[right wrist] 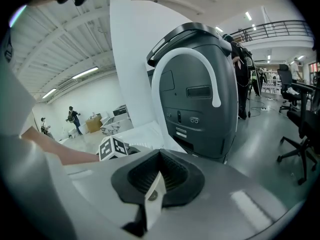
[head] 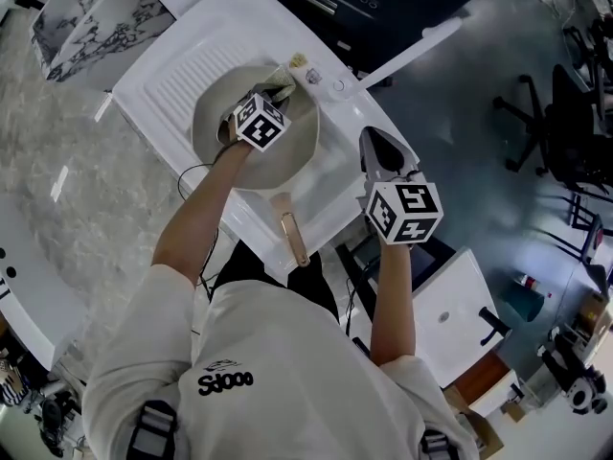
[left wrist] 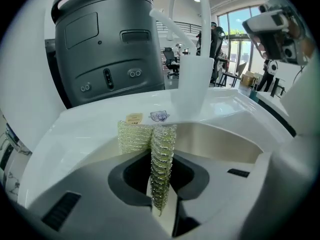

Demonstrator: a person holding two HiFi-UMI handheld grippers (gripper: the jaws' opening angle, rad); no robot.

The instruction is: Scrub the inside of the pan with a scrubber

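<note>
Both closed: left tongs (left wrist: 159, 186) grip the scrubber (left wrist: 163, 151) over the pan (head: 299, 149); right tongs (right wrist: 153, 193) empty.

The left gripper (head: 281, 91), clamped on the scrubber (left wrist: 161, 159), fills the far side of the pan (head: 207, 130); open pan floor lies to its left; just beyond the far rim the tap (head: 410, 48) rises and reaches away to the right, and a grey machine (left wrist: 105, 49) walls off the space behind the sink (head: 330, 175); the pan handle (head: 292, 236) juts over the near edge, between the two arms; the right gripper (head: 381, 149), jaws together, hangs beside the sink over open floor (head: 479, 161), office chairs (head: 551, 123) well apart.
</note>
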